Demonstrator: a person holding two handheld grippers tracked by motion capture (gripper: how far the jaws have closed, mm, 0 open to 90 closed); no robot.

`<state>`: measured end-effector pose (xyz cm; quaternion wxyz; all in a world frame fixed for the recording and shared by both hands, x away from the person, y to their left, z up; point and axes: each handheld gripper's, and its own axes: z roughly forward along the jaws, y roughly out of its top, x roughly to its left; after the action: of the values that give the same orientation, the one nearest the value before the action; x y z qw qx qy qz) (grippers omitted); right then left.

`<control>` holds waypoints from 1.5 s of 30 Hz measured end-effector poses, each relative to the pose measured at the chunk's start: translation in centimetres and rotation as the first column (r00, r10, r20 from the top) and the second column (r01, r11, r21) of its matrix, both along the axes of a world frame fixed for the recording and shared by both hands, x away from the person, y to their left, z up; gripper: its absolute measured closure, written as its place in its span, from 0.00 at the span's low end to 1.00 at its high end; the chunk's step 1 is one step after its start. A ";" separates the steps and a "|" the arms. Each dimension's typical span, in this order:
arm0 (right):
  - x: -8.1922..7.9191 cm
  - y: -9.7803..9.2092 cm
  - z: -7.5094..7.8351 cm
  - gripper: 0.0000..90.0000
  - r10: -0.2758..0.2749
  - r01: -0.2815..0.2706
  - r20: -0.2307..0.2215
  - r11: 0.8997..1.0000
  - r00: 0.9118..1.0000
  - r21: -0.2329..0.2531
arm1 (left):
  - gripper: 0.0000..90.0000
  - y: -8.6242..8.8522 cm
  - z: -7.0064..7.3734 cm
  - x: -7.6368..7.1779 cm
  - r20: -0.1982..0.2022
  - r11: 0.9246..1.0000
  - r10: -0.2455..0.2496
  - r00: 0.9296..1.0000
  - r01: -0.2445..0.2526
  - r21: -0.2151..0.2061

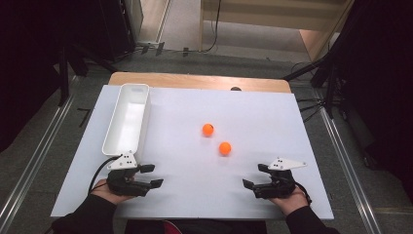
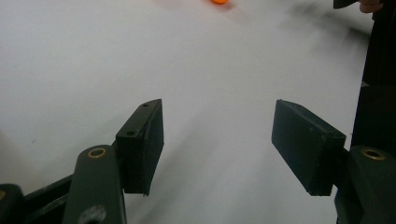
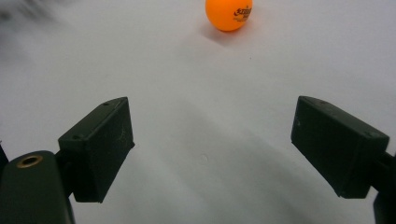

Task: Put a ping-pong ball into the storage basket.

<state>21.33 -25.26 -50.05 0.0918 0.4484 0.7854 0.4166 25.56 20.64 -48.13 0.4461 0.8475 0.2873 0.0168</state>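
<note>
Two orange balls lie on the white table: one (image 1: 208, 129) near the middle, the other (image 1: 225, 148) a little nearer and to its right. My left gripper (image 1: 152, 175) rests low at the front left, open, jaws empty and pointing right. My right gripper (image 1: 256, 175) rests at the front right, open and empty, pointing left. In the right gripper view an orange ball (image 3: 229, 14) with printed lettering lies ahead of the wide-spread jaws. An orange ball (image 2: 219, 2) peeks in at the top edge of the left gripper view.
A long white bin (image 1: 127, 119) stands along the table's left side, just beyond my left gripper, with nothing seen inside. The white tabletop (image 1: 263, 117) ends in a wooden strip at the far edge. Dark stands flank the table on the floor.
</note>
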 end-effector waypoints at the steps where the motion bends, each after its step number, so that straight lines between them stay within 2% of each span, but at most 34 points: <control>1: 0.0 0.0 0.0 0.13 -0.001 0.001 0.002 1.000 1.000 -0.001 | 0.38 0.0 0.0 0.0 -0.001 1.000 -0.001 1.000 0.001 0.001; 8: 0.0 0.0 0.0 0.13 0.005 -0.005 -0.002 1.000 1.000 0.003 | 0.38 0.1 0.0 0.0 -0.005 1.000 0.005 1.000 -0.005 -0.013; 13: 0.1 -0.1 0.1 0.13 -0.001 0.001 -0.004 1.000 1.000 0.026 | 0.38 0.1 0.0 -0.1 -0.003 1.000 0.005 1.000 -0.005 -0.010; 23: 0.1 -0.4 0.1 0.13 -0.002 0.002 -0.006 1.000 1.000 0.025 | 0.38 -0.1 0.1 0.0 -0.008 1.000 -0.006 1.000 0.005 -0.029; 29: 0.1 -0.3 0.0 0.13 0.005 -0.005 -0.012 1.000 1.000 0.022 | 0.38 -0.1 0.0 0.2 -0.010 1.000 -0.002 1.000 0.002 -0.023; 33: 0.1 -0.4 0.0 0.13 0.013 -0.012 -0.027 0.999 1.000 0.031 | 0.35 -0.3 -0.1 0.4 -0.020 1.000 -0.006 1.000 0.005 -0.024; 39: -0.1 -0.4 0.1 0.13 0.010 -0.010 -0.014 1.000 1.000 0.023 | 0.35 -0.3 -0.1 0.5 -0.025 1.000 -0.016 1.000 0.015 -0.020; 40: -0.3 -0.2 0.2 0.13 0.007 -0.007 0.000 1.000 1.000 0.016 | 0.35 -0.3 -0.2 0.5 -0.023 1.000 -0.016 1.000 0.016 -0.017; 45: -0.5 0.1 0.2 0.13 0.021 -0.021 -0.008 1.000 1.000 0.012 | 0.28 -0.5 -0.3 0.5 -0.045 1.000 -0.016 0.999 0.015 -0.023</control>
<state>20.87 -25.21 -49.81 0.0817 0.4424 0.7878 0.4207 26.09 20.17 -48.40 0.4490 0.8448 0.2908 -0.0089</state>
